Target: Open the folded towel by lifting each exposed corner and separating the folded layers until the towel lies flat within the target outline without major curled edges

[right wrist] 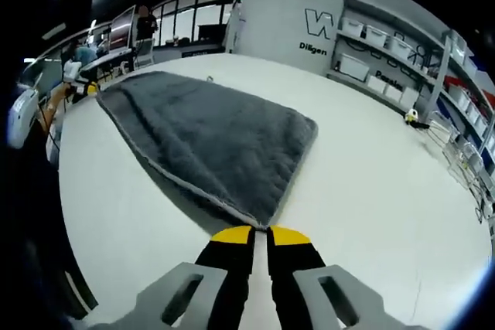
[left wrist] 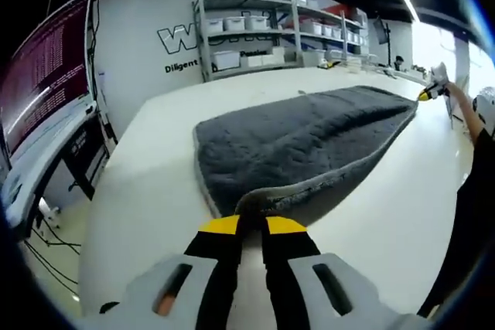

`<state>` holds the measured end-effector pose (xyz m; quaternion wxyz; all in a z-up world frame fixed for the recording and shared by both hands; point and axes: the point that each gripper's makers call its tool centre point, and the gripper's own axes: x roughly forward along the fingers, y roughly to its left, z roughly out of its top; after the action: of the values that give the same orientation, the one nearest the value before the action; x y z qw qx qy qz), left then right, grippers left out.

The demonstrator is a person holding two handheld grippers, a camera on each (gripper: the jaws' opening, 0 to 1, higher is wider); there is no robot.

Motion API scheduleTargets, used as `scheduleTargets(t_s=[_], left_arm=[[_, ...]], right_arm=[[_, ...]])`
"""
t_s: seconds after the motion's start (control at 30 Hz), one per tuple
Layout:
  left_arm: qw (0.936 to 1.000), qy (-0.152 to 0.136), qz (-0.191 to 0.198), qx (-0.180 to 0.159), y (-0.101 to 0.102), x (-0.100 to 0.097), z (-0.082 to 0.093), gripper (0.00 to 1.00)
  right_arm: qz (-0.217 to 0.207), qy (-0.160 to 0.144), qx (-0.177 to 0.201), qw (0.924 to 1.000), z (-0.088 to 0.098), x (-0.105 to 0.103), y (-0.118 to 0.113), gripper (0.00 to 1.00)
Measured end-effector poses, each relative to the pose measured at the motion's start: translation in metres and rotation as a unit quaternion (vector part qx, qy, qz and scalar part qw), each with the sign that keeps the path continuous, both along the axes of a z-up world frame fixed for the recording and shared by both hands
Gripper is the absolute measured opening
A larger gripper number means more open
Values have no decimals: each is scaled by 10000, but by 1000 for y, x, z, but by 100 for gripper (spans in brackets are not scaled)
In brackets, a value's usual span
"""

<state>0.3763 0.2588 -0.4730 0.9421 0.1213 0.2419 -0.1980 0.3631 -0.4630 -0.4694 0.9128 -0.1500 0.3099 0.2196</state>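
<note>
On white table point(left wrist: 155, 183): grey towel point(left wrist: 302, 141) spread lengthwise, plush nap up, pale stitched hem along edges. Seen in left gripper view running away twd far right; in right gripper view point(right wrist: 205, 133) running away twd far left.

Left gripper point(left wrist: 252, 220), yellow-tipped black jaws, closed on near corner of towel. Corner raised off table, hem curled up over jaw tips, shadow beneath. Rest of towel flat on table.

Right gripper point(right wrist: 260, 231), same yellow/black build, jaws nearly together at pointed towel corner. Corner tip sits right at jaw tips; pinch looks likely but cannot tell for sure whether cloth is betw. pads. Corner there low, close to table.

Each gripper also visible from other's camera: right gripper small at far right end of towel in left gripper view point(left wrist: 430, 92), w/ person's forearm point(left wrist: 465, 110) behind; left gripper small at far left end in right gripper view point(right wrist: 87, 87).

Bkgd, left gripper view: monitor point(left wrist: 46, 75) w/ text lines at left, cables point(left wrist: 54, 249) on floor, shelving w/ white bins point(left wrist: 247, 32) vs. white wall w/ black lettering. Right gripper view: same shelving point(right wrist: 402, 59) at right, small yellow item point(right wrist: 412, 116) on table far side, windows and a standing person point(right wrist: 145, 25) far back.
</note>
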Motion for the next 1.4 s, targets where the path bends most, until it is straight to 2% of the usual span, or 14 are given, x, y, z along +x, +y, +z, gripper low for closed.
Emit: scheduleTargets(t_s=[0.07, 0.17, 0.23, 0.3, 0.4, 0.43, 0.53, 0.67, 0.77, 0.83, 0.93, 1.07, 1.17, 1.4], left_arm=[[10000, 4, -88, 11, -3, -4, 0, 22], [9992, -115, -350, -139, -12, -10, 8, 33], [9979, -239, -513, -326, -19, -13, 17, 37], [9954, -435, -616, -586, -25, -13, 29, 41], [9893, -949, -705, -852, -33, -9, 54, 48], [9869, -1026, -748, -993, -38, -8, 60, 52], [9826, -1149, -776, -1239, -45, -1, 71, 73], [9826, -1223, -651, -1239, -46, 16, 74, 96], [9813, -1367, -581, -1225, -46, 32, 75, 98], [9786, -1310, -621, -1459, -52, 39, 73, 99], [9788, -1184, -658, -1540, -61, 55, 69, 99], [9800, -1126, -673, -1497, -70, 72, 65, 99], [9820, -1012, -650, -1454, -74, 83, 61, 99], [9882, -850, -705, -1058, -80, 106, 60, 96]], right_arm=[[87, -34, -30, 10000, 1, -3, 1, 14], [140, 18, 86, 9999, 5, -7, 4, 36], [180, -24, 62, 9998, 9, -10, 5, 42], [273, -94, 25, 9996, 13, -12, 8, 49], [275, -242, 110, 9993, 22, -10, 10, 74], [268, -260, 127, 9992, 23, -9, 11, 85], [253, -298, 113, 9992, 27, -4, 13, 99], [253, -349, 175, 9989, 33, 5, 19, 99], [373, -514, 30, 9980, 40, 14, 22, 99], [384, -551, 17, 9977, 43, 20, 25, 99], [476, -669, 136, 9965, 51, 35, 33, 99], [519, -829, 134, 9951, 60, 56, 42, 95], [676, -760, -310, 9943, 57, 64, 44, 96], [591, -861, -389, 9938, 67, 96, 57, 92]])
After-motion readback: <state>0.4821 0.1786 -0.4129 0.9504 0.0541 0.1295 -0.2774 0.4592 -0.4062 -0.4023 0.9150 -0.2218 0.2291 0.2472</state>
